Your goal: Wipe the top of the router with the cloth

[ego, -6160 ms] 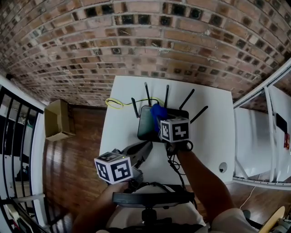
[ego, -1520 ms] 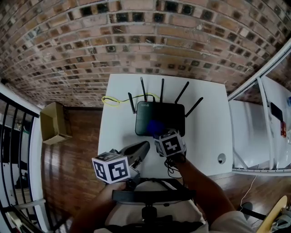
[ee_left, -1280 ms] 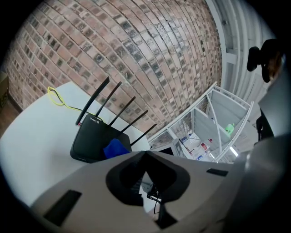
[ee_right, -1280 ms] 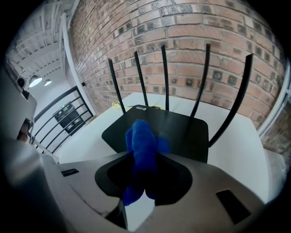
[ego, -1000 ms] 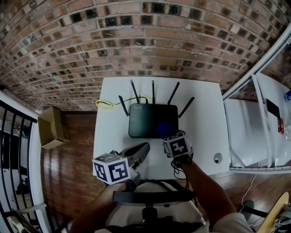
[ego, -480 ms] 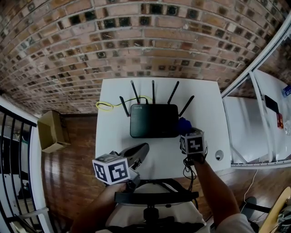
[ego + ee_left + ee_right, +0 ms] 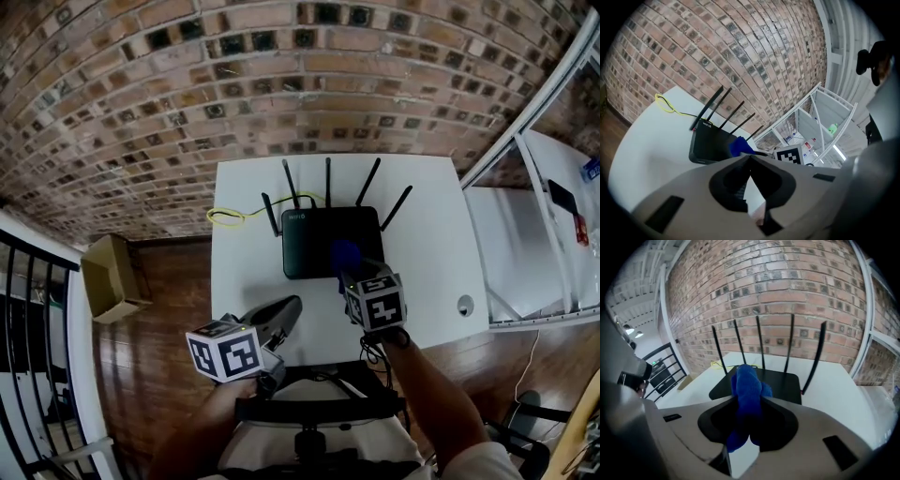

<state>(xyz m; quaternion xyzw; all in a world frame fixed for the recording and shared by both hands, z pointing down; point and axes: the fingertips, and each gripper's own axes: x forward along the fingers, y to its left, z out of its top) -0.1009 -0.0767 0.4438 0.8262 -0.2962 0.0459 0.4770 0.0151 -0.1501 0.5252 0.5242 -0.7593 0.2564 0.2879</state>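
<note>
Pinching bunched blue cloth (image 7: 748, 380), right gripper (image 7: 749, 398) at black five-antenna router (image 7: 319, 242), left gripper (image 7: 750, 157) closed, empty

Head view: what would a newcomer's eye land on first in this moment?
The blue cloth, pinched in the right gripper, stands out against the black router, over its front right part. The router sits mid-way on a white table, its five antennas rising toward the brick wall. The left gripper hangs shut and empty near the table's front left.
</note>
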